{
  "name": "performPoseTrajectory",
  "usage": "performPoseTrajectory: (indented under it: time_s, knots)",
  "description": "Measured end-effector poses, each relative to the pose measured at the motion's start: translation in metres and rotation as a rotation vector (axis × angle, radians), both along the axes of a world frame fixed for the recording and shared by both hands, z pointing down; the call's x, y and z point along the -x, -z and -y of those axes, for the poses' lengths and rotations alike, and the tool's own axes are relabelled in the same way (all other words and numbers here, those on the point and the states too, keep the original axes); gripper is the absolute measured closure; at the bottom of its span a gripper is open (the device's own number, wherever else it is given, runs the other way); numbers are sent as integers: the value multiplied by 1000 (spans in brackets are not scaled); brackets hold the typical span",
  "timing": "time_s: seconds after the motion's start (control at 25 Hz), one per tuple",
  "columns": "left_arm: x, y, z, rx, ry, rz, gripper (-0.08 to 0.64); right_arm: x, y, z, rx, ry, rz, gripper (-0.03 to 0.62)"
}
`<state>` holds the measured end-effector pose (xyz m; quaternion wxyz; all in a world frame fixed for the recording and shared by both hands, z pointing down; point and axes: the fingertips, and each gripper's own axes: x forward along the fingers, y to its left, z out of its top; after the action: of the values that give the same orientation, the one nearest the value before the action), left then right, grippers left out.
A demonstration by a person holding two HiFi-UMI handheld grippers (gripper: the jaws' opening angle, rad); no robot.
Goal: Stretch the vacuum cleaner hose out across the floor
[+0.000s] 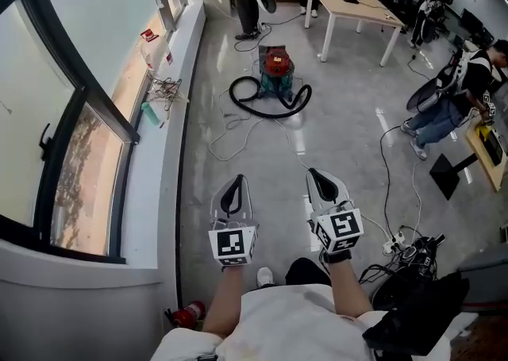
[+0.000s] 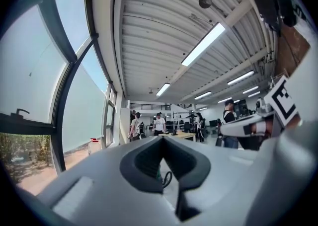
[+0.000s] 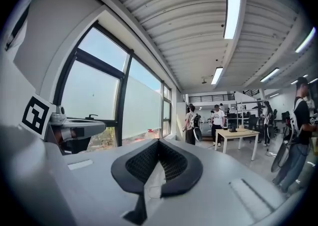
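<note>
Nearest, the left gripper point(image 1: 236, 183) and right gripper point(image 1: 316, 175) are held level, jaws pressed together on nothing, white cable point(image 1: 238, 133) is strewn beyond, and farther off the black hose point(image 1: 266, 107) is looped before the red vacuum cleaner point(image 1: 276, 70), its ends hidden.

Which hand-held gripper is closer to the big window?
Left. The left hand-held gripper is on the side next to the window; the right hand-held gripper is beyond it, farther from the glass.
</note>
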<state>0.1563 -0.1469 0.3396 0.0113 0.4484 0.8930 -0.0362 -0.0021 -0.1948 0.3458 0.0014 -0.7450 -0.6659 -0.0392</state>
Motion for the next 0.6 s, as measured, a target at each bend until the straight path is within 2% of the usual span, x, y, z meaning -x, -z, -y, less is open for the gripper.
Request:
performPoseTrajectory:
  time_s: [0.12,0.2,0.32,0.44,0.6]
  knots:
    - [21,-15,-46,-74,1,9,558,16,-13,-40,-40,-22,-5,594]
    - [40,-16,-78,-84,2,6,558,24,-21,-73,-61,-19,-21,594]
    - [69,-22,-123,-96,-16,-83,558,38,-21,-125,-42,10,-63,594]
    - [98,-24,-179,-116,12,-98,558,73,-5,-184,-8,20,-49,594]
    - [156,-5,-232,-52,17,-90,558,123,24,-245,49,26,4,594]
